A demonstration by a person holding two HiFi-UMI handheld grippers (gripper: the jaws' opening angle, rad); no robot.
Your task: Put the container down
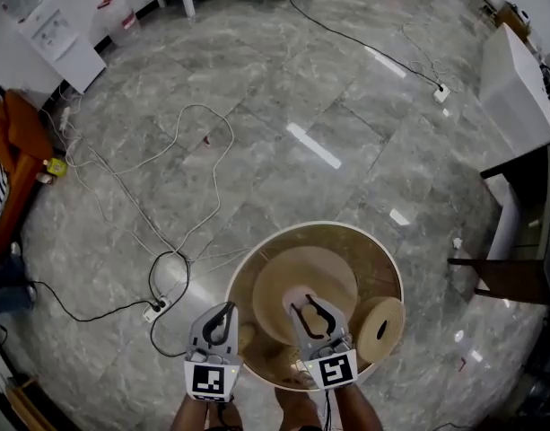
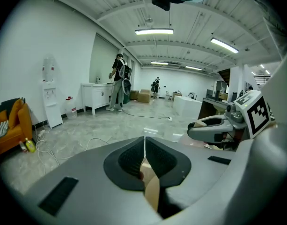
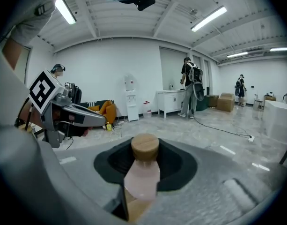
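We hold the container [image 1: 393, 263] two-handed for balance: left gripper [image 1: 222, 320] pinching its rim, right gripper [image 1: 316, 316] apparently clamping a pink bottle [image 3: 142, 175].

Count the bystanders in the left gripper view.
2: one person at the white cabinet, left; another person farther back by the boxes. More may be hidden.

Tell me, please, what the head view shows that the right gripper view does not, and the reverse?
Only the head view: the whole round container, a tan roll inside it and the right gripper's marker cube. Only the right gripper view: ceiling lights, the back wall and the head camera overhead. Both: the right gripper closed on a wood-capped pink piece, the left gripper and the grey floor.
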